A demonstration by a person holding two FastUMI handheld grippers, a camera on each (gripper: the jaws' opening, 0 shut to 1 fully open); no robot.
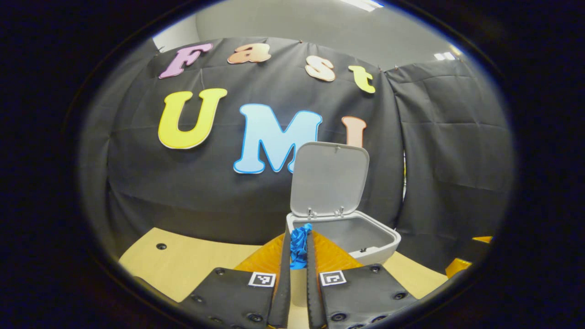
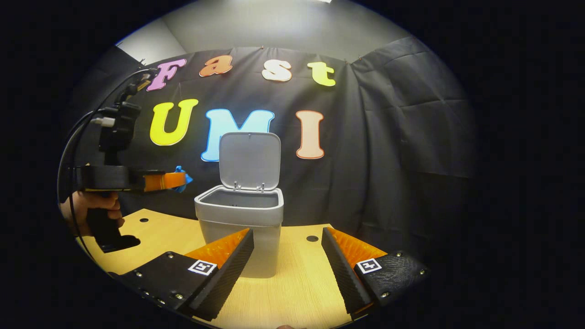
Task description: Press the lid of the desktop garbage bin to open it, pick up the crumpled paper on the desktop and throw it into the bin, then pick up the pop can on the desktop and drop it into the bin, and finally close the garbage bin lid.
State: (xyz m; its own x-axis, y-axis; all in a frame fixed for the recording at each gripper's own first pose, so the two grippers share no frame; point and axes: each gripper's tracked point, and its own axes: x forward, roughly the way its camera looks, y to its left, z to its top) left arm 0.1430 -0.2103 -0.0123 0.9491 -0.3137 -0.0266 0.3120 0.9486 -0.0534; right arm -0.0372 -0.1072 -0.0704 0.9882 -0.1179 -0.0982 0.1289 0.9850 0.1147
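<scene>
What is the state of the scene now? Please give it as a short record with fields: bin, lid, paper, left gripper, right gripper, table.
bin: grey garbage bin stands on the table
lid: lid is open, standing upright at the back
paper: blue crumpled paper is pinched between the left fingers, raised beside the bin, not yet inside
left gripper: left gripper is shut on the paper, held by a hand
right gripper: right gripper is open, empty, facing the bin
table: wooden table with small dark holes
</scene>
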